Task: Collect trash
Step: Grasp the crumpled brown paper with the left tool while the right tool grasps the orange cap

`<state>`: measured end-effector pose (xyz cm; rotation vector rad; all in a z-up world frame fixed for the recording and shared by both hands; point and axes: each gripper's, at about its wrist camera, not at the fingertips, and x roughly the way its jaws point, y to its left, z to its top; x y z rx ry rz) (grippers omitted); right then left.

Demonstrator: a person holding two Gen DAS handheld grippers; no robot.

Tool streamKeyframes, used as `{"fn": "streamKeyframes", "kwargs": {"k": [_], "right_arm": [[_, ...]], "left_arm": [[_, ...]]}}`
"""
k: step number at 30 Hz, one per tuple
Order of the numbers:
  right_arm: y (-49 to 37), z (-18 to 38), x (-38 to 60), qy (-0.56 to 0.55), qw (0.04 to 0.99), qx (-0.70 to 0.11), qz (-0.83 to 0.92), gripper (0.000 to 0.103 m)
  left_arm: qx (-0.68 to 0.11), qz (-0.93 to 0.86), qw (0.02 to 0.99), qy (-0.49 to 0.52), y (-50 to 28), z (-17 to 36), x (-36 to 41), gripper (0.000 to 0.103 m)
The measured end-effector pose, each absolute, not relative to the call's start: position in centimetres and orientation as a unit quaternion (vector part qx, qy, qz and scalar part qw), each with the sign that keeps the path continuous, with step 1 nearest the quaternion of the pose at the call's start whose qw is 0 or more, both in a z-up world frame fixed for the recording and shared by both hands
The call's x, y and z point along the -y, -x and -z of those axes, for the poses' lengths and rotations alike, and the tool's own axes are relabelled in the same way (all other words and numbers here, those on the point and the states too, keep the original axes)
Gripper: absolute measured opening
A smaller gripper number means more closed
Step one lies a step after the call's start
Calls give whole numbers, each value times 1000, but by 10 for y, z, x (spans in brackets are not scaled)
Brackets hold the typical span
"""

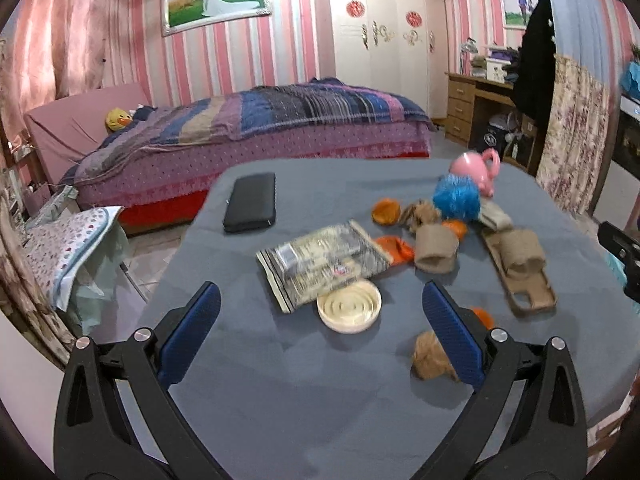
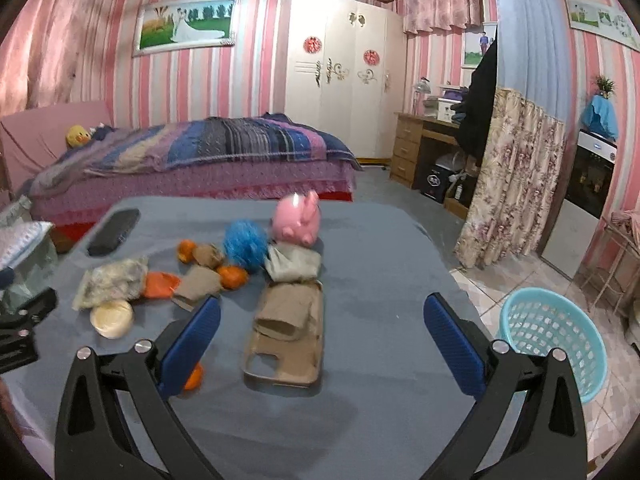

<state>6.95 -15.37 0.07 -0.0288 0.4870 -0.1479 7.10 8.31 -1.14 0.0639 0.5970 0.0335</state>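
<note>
Blue-covered table (image 2: pixel 380 280) strewn with trash (image 2: pixel 160 284)

Location: a home bedroom. Indicators: a made bed (image 2: pixel 192 156) with striped blanket at centre left, a white wardrobe (image 2: pixel 344 80) at upper centre, pink striped wallpaper (image 2: pixel 256 68), a framed wedding photo (image 2: pixel 184 24) at upper left, and a wooden desk (image 2: pixel 424 148) at right of centre.

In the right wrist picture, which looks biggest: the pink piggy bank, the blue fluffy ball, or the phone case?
1. phone case, though it lies nearest the camera
2. pink piggy bank
3. blue fluffy ball, nearly the piggy bank's size, so that order is unsure
</note>
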Motion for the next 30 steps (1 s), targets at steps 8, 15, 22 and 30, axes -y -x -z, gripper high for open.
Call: {"fn": "streamKeyframes", "kwargs": {"k": [8, 15, 22, 30], "right_arm": [[-81, 41, 166, 59, 947, -296, 112, 99], [-83, 51, 193, -8, 940, -317, 126, 99], [-86, 62, 197, -38, 933, -331, 134, 99], [-87, 72, 145, -45, 943, -327, 39, 99]], "left_arm": [[-334, 46, 941, -40, -76, 62, -44, 97], [-351, 108, 929, -45, -86, 82, -21, 78], [-353, 154, 923, -19, -89, 83, -23, 51], [-322, 82, 942, -47, -85, 61, -57, 51]]}}
